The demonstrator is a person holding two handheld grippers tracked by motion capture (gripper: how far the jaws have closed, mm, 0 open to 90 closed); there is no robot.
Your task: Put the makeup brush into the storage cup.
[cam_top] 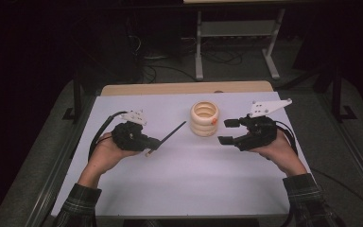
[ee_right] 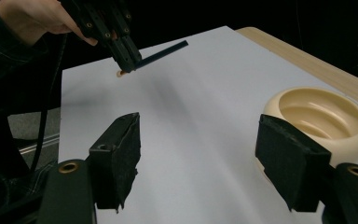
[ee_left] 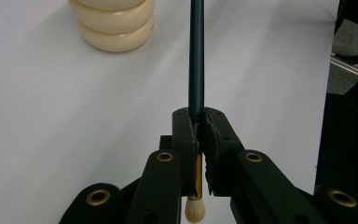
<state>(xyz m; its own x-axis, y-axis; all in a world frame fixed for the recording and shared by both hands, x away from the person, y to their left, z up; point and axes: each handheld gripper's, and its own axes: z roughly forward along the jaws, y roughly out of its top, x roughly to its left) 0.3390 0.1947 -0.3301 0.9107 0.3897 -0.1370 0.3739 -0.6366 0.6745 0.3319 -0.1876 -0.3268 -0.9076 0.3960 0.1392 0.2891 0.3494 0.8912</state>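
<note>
Presently, the left gripper [ee_left: 199, 140] has its jaws clamped tight on a slim dark-handled paintbrush [ee_left: 196, 60], gripping it near the brush end. The pale bristle tip [ee_left: 195, 211] with its gold ferrule hangs below the pads, and the long dark handle projects forward toward the middle of the table. In the high view the left gripper [cam_top: 155, 143] is held at the left of the white table surface [cam_top: 179, 184], and the paintbrush [cam_top: 172, 133] slants up and to the right. The right gripper [ee_right: 200, 158] is spread wide and holds nothing; in the high view it [cam_top: 229, 131] sits just right of a cream-coloured ribbed round holder [cam_top: 204, 119], which stands upright near the table centre. The holder [ee_right: 324, 119] is open at the top, close beside one right pad [ee_right: 289, 161].
</note>
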